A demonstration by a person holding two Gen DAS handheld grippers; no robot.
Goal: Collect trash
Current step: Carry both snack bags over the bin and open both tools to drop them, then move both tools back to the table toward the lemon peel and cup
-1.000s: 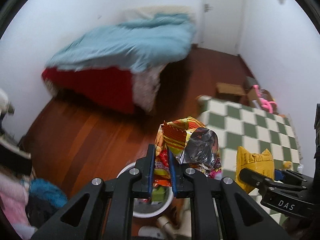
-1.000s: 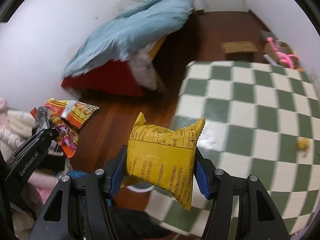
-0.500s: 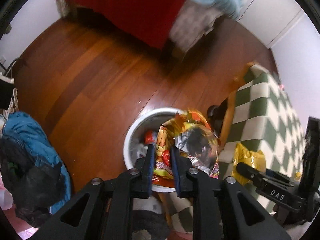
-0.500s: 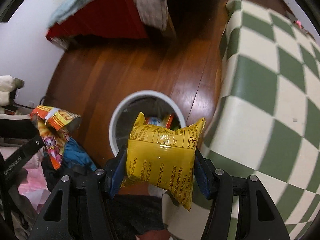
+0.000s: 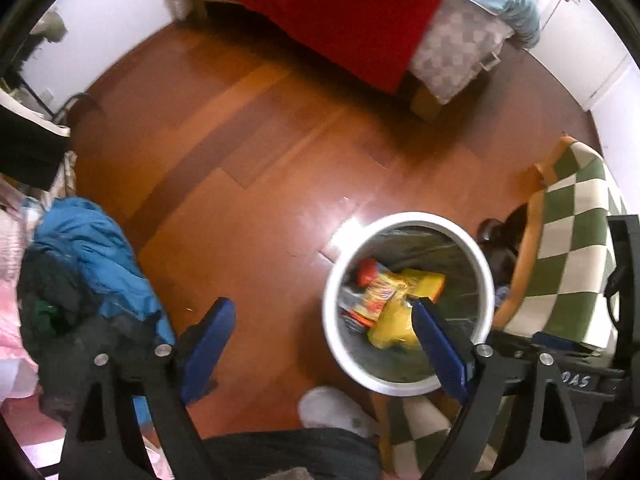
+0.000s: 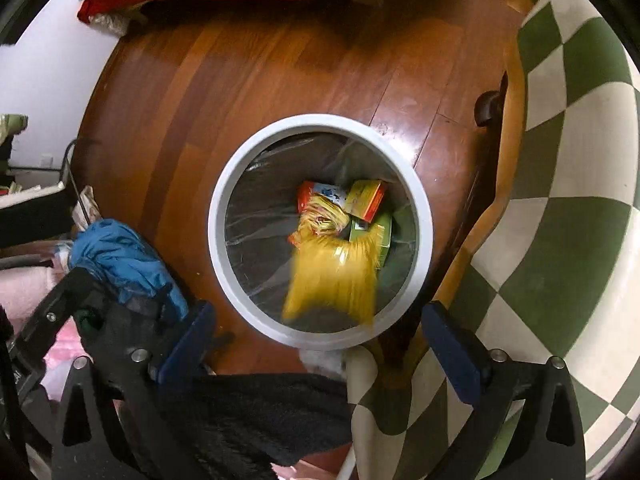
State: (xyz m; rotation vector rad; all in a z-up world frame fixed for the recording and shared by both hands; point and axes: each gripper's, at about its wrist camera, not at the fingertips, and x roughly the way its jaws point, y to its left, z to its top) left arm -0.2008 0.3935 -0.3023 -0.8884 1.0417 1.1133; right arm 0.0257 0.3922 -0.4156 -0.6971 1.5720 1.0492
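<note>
A round white trash bin (image 6: pixel 224 200) with a clear liner stands on the wooden floor; it also shows in the left wrist view (image 5: pixel 332 280). A blurred yellow snack bag (image 6: pixel 332 276) is inside the bin's opening, also seen in the left wrist view (image 5: pixel 392 324). An orange-red snack wrapper (image 6: pixel 320 216) lies in the bin, also in the left wrist view (image 5: pixel 374 296), beside small boxes. My left gripper (image 5: pixel 320 340) is open and empty above the floor left of the bin. My right gripper (image 6: pixel 320 344) is open and empty above the bin's near rim.
A table with a green and white checked cloth (image 6: pixel 568 208) stands right of the bin. A heap of blue and dark clothes (image 5: pixel 88 264) lies at the left. A bed with a red cover (image 5: pixel 340 8) is at the far side. A white shoe (image 5: pixel 332 410) is near the bin.
Both grippers have opened and let go. The yellow bag and the orange-red wrapper have dropped into the bin. Both views have tilted further down over the bin.
</note>
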